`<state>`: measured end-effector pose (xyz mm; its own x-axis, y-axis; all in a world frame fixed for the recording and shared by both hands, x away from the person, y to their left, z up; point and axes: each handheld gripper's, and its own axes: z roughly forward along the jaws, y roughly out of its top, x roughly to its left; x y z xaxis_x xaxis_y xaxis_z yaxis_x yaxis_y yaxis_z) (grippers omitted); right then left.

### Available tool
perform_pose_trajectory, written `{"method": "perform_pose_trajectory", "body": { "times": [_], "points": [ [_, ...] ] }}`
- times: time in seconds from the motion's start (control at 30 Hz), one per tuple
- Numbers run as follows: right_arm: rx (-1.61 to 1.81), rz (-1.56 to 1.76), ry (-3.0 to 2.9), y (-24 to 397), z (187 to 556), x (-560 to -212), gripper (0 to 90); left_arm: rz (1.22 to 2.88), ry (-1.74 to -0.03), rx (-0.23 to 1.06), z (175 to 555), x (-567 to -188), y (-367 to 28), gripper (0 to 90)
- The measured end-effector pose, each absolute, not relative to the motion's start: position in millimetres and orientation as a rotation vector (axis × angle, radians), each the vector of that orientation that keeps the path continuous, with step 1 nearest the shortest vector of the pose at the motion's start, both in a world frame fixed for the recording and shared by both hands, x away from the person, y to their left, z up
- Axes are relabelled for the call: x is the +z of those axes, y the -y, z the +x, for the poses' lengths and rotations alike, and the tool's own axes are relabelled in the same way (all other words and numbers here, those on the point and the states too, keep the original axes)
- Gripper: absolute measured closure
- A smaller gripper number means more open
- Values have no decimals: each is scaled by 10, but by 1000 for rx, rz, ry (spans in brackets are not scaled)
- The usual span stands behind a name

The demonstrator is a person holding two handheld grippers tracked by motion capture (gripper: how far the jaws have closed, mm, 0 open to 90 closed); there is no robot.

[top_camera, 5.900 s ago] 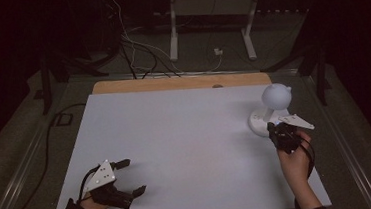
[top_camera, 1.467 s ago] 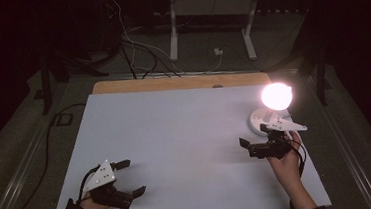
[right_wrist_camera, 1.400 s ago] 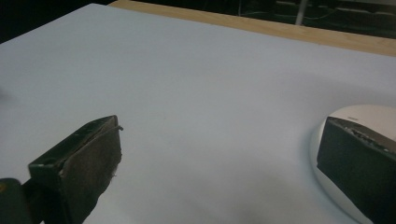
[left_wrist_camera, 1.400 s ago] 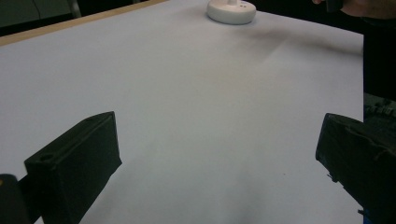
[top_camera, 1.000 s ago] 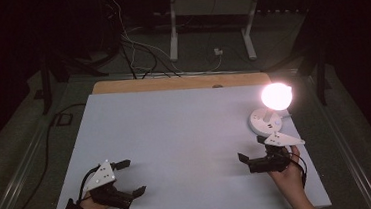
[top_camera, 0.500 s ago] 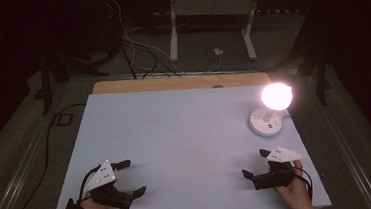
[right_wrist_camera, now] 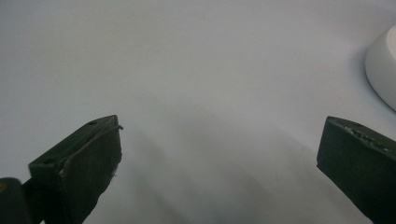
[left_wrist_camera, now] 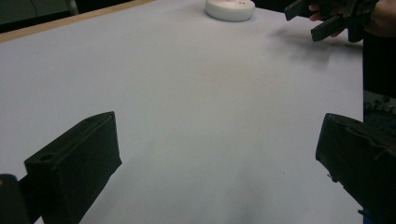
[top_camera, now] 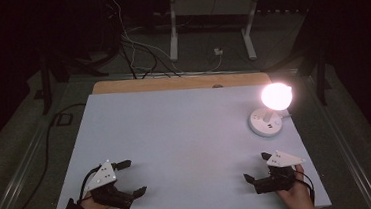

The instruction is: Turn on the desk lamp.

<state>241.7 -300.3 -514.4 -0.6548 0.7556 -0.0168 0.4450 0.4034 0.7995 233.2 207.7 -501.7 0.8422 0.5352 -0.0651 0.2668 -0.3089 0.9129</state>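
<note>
A: From the high view, where is the lamp [top_camera: 273,108]?
B: At the far right of the white table [top_camera: 186,134], upright on its round white base, globe glowing. The right gripper [top_camera: 257,168] is at the near right edge, well apart from it, jaws spread wide with nothing between them.
A: And the other one?
B: The left gripper [top_camera: 132,178] rests at the near left corner, jaws also wide apart and empty, held in the left hand [top_camera: 94,207].
A: What does the left gripper view add?
B: Its two black jaws stand far apart over bare table. Far off sits the lamp base [left_wrist_camera: 230,8], and to its right the right gripper [left_wrist_camera: 314,17] hovers above its own shadow.
A: The right gripper view?
B: Jaws open wide, nothing gripped, blank table between them. The rim of the lamp base [right_wrist_camera: 382,70] shows at the right edge, clear of the jaws.
</note>
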Motion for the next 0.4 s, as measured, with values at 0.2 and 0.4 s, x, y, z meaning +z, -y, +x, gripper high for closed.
{"method": "perform_pose_trajectory", "body": {
  "times": [0.2, 0.4],
  "points": [
    [1134, 1023, -2283, 2998, 2418, -5140, 0, 1906, -598, 300, 2333, -5017, -2079, 3],
    [1133, 1027, -2281, 3009, 2423, -5146, 0, 1904, -599, 299, 2334, -5015, -2079, 3]
  ]
}}
